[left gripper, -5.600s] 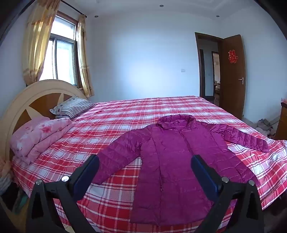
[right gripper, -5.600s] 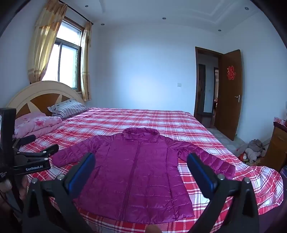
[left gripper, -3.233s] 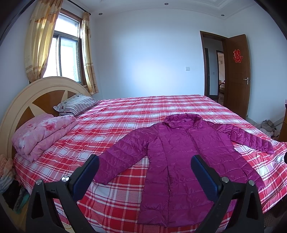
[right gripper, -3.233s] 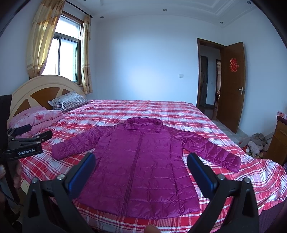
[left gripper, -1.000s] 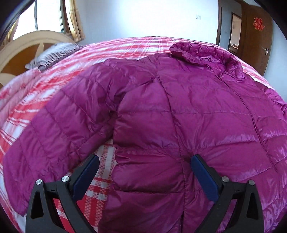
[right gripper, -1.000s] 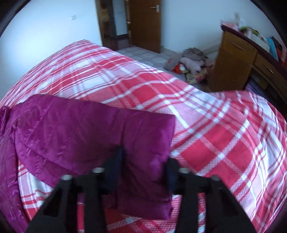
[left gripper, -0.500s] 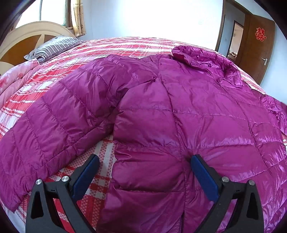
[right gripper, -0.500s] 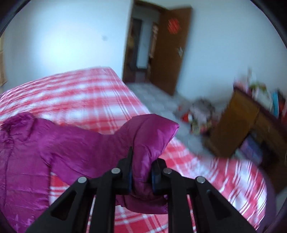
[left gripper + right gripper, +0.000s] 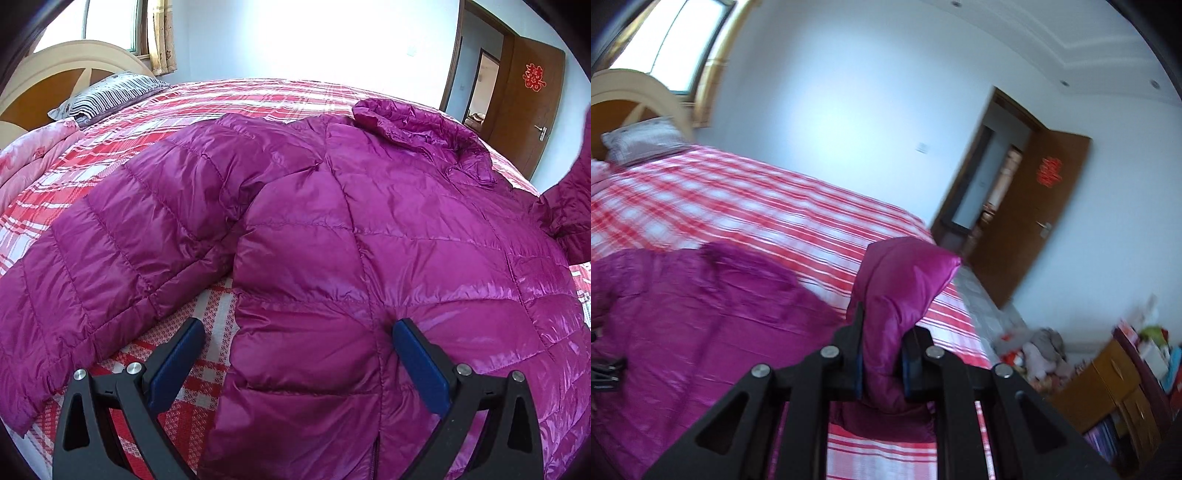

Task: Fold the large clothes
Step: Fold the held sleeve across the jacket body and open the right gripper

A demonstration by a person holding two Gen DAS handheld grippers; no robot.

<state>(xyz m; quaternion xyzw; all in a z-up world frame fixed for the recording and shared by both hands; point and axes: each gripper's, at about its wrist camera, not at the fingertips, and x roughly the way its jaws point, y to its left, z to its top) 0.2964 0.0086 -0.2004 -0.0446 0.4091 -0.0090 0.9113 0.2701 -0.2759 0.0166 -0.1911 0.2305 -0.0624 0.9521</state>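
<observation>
Two grippers are working over a magenta quilted jacket [image 9: 369, 229] that is lying front-up on a red-and-white plaid bedspread [image 9: 258, 96], its collar [image 9: 413, 122] pointing toward the far wall. The left gripper [image 9: 295, 347] is hovering low over the jacket's lower front, its blue-padded fingers [image 9: 421, 365] standing wide apart, with one finger over the bare plaid beside the jacket's edge and the other over the quilted fabric; whether either pad is touching the cloth cannot be told. The jacket's near sleeve [image 9: 110, 266] is sprawling flat toward the left edge of that view, its cuff lying near the bed's edge. The right gripper [image 9: 882, 354] is pinching the cuff [image 9: 901, 280] of the other sleeve between nearly closed pads, and the cuff is standing up above the fingers, lifted clear of the bedspread; in the left wrist view this raised sleeve is showing at the far right edge. A striped pillow [image 9: 110, 92] is resting against the cream headboard [image 9: 66, 62], beside a folded pink quilt [image 9: 33, 147]. A brown door [image 9: 1034, 218] is standing open beyond the bed, and a wooden cabinet [image 9: 1108, 384] is sitting at the right with soft toys [image 9: 1038, 347] piled on the floor next to it.
</observation>
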